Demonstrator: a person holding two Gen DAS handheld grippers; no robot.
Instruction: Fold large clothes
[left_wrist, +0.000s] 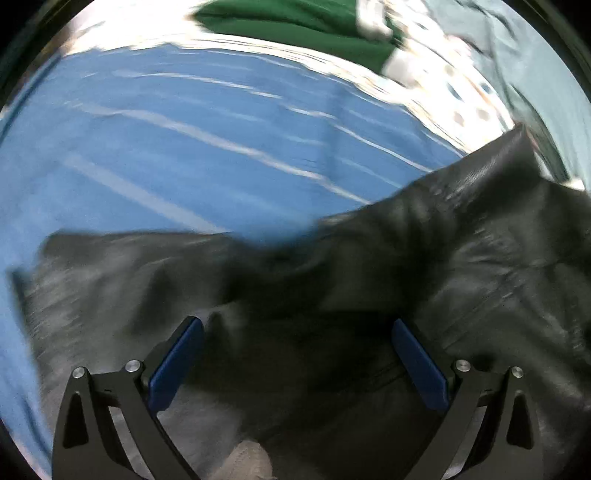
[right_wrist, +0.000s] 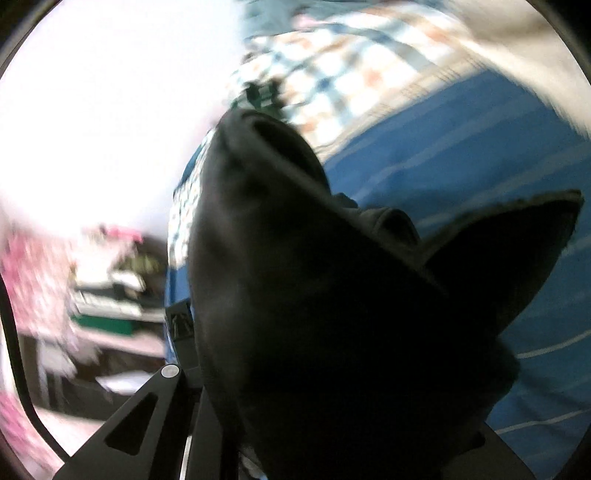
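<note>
A black, leather-like garment (left_wrist: 480, 258) lies crumpled on the blue striped bedsheet (left_wrist: 184, 147). In the left wrist view my left gripper (left_wrist: 297, 323) hovers just above it, pointing steeply down. Its blue pads (left_wrist: 177, 362) stand wide apart with nothing pinched between them. In the right wrist view the same black garment (right_wrist: 314, 277) hangs lifted off the sheet and fills the middle of the picture. My right gripper (right_wrist: 295, 332) is shut on it. The cloth covers most of the fingers, and only the left finger (right_wrist: 179, 321) shows beside the fabric.
A green garment (left_wrist: 295, 26) and a pale teal cloth (left_wrist: 535, 55) lie at the far edge of the bed on a checked, patterned cover (left_wrist: 461, 96). Beyond the bed's side there is a bright wall and blurred furniture with pink fabric (right_wrist: 33, 280).
</note>
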